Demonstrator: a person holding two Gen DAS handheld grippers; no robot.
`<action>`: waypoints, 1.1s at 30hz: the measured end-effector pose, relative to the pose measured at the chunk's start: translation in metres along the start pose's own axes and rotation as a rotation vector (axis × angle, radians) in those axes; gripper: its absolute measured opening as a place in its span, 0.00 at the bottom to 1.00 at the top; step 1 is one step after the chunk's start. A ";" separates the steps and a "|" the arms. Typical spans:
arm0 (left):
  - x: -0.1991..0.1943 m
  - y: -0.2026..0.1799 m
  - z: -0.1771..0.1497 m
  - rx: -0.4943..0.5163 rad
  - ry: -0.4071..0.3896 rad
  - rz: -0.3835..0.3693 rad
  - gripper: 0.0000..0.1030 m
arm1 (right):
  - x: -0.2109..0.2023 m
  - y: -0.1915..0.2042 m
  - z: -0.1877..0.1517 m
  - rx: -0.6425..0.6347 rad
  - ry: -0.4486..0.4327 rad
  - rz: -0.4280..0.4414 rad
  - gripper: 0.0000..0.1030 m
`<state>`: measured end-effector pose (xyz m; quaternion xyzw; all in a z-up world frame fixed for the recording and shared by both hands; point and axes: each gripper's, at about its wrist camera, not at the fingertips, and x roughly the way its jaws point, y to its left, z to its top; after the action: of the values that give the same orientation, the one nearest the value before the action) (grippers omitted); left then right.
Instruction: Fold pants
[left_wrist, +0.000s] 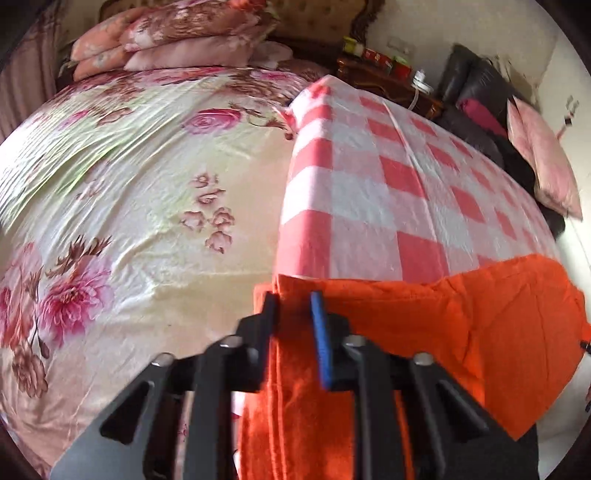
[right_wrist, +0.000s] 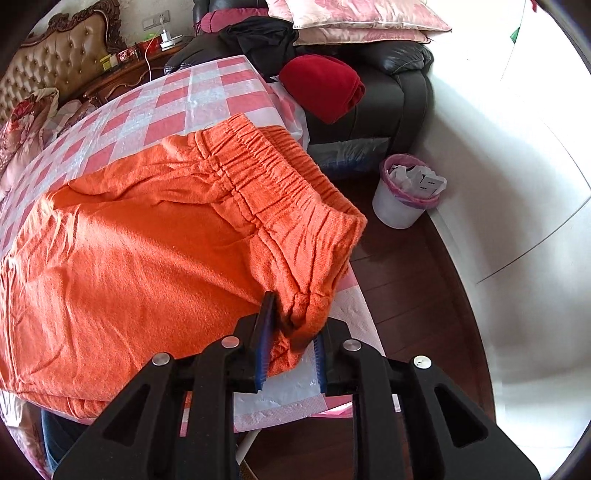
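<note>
Orange pants (right_wrist: 147, 236) lie on a table with a pink-and-white checked cloth (right_wrist: 173, 99). The elastic waistband (right_wrist: 280, 177) is at the table's right end, partly over the edge. My right gripper (right_wrist: 291, 317) is shut on the near corner of the waistband. In the left wrist view the pants (left_wrist: 461, 325) lie across the near end of the checked cloth (left_wrist: 388, 177). My left gripper (left_wrist: 293, 306) is shut on a bunched leg end of the pants at the table's left edge; the fabric hangs down between the fingers.
A bed with a floral cover (left_wrist: 129, 192) and stacked pillows (left_wrist: 177, 33) lies left of the table. A black armchair (right_wrist: 399, 81) holds a red cloth (right_wrist: 321, 86) and pillows. A white bin (right_wrist: 406, 192) stands on the wooden floor. A nightstand (left_wrist: 384, 74) stands behind.
</note>
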<state>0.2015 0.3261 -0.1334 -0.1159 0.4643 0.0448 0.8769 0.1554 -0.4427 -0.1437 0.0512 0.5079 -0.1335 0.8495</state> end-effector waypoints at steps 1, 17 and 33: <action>0.000 -0.005 0.001 0.023 0.004 0.001 0.08 | -0.001 0.002 0.000 -0.010 -0.004 -0.010 0.15; -0.014 0.013 0.017 -0.013 0.094 0.099 0.08 | -0.020 0.038 -0.002 -0.103 -0.056 -0.081 0.11; -0.084 0.038 -0.121 -0.246 0.009 -0.088 0.33 | -0.011 0.064 -0.017 -0.237 -0.089 -0.211 0.11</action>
<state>0.0497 0.3354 -0.1362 -0.2433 0.4539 0.0624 0.8549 0.1539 -0.3759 -0.1457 -0.1089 0.4844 -0.1631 0.8526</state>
